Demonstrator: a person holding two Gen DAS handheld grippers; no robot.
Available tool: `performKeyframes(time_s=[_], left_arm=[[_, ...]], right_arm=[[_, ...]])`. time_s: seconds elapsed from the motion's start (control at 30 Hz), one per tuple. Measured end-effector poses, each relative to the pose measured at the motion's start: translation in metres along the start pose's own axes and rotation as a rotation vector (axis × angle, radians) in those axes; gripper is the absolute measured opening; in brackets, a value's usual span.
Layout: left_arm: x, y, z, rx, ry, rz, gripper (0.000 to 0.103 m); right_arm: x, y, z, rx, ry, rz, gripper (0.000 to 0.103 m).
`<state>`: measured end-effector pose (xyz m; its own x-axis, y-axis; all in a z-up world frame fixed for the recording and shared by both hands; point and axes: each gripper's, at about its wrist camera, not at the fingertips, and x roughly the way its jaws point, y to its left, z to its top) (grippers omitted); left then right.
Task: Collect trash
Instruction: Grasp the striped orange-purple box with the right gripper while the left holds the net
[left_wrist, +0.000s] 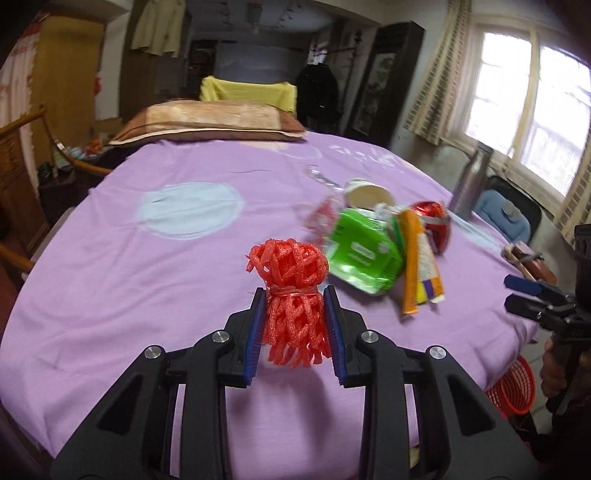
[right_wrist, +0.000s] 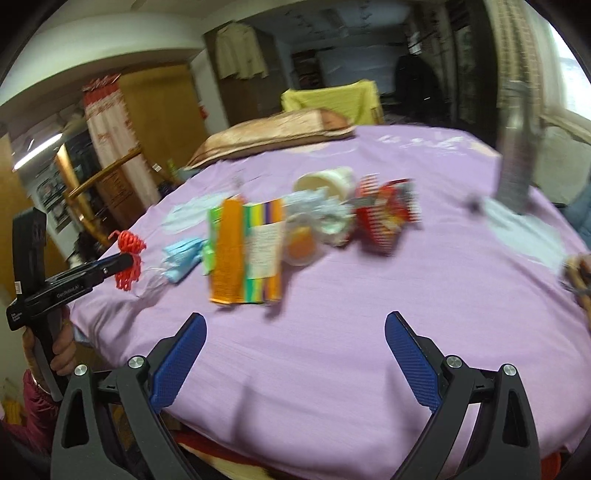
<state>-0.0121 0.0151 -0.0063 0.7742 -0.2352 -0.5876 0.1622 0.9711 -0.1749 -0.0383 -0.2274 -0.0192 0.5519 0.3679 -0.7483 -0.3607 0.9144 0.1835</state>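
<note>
My left gripper (left_wrist: 294, 295) is shut on a red foam fruit net (left_wrist: 291, 291) and holds it above the purple bedsheet (left_wrist: 147, 295); the net and gripper also show in the right wrist view (right_wrist: 129, 254) at the left. Trash lies in a pile on the sheet: a green packet (left_wrist: 360, 253), an orange and yellow box (left_wrist: 421, 258), a paper cup (left_wrist: 365, 194) and a red wrapper (left_wrist: 434, 218). In the right wrist view the box (right_wrist: 245, 251), cup (right_wrist: 328, 181) and red wrapper (right_wrist: 388, 218) lie ahead. My right gripper (right_wrist: 295, 325) is open and empty over the sheet's near edge.
A steel bottle (left_wrist: 472, 181) stands at the bed's right edge. A red basket (left_wrist: 513, 387) sits on the floor at the right, below the bed. A brown pillow (left_wrist: 210, 122) lies at the far end. A blue face mask (right_wrist: 183, 258) lies beside the box.
</note>
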Motion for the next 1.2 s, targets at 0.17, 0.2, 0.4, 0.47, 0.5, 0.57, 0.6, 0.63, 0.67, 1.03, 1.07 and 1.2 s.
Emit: performKeyframes(time_s=[0.17,0.2,0.4,0.47,0.5,0.57,0.6,0.63,0.67,1.03,1.07,1.2], left_arm=[[0.002,0.017,-0.005,-0.028,0.004,0.028,0.032],[0.003,0.018,-0.006,-0.03,0.006,0.03,0.032],[0.006,0.026,-0.009,-0.035,0.008,0.031,0.032],[0.008,0.03,-0.009,-0.044,0.009,0.028,0.032],[0.009,0.032,-0.01,-0.05,0.011,0.028,0.032],[0.009,0.035,-0.01,-0.059,0.012,0.029,0.032],[0.01,0.037,-0.01,-0.062,0.013,0.031,0.032],[0.01,0.038,-0.01,-0.064,0.013,0.033,0.032],[0.01,0.039,-0.01,-0.066,0.014,0.034,0.032],[-0.002,0.033,-0.006,-0.059,-0.013,0.037,0.032],[-0.004,0.032,-0.005,-0.059,-0.017,0.035,0.032],[-0.011,0.022,-0.001,-0.047,-0.034,0.019,0.032]], right_arm=[[0.033,0.022,0.015,-0.03,0.048,0.024,0.097],[0.037,0.024,0.016,-0.029,0.054,0.025,0.097],[0.063,0.031,0.028,-0.004,0.093,0.036,0.097],[0.072,0.033,0.029,-0.002,0.109,0.02,0.097],[0.076,0.034,0.029,0.002,0.117,0.021,0.097],[0.082,0.034,0.03,0.008,0.131,0.024,0.097],[0.085,0.034,0.03,0.009,0.136,0.021,0.097],[0.087,0.034,0.031,0.01,0.139,0.021,0.097],[0.088,0.034,0.03,0.013,0.143,0.022,0.097],[0.058,0.027,0.034,0.003,0.031,0.056,0.053],[0.05,0.027,0.034,0.003,0.017,0.057,0.053],[0.024,0.02,0.034,0.007,-0.032,0.046,0.054]])
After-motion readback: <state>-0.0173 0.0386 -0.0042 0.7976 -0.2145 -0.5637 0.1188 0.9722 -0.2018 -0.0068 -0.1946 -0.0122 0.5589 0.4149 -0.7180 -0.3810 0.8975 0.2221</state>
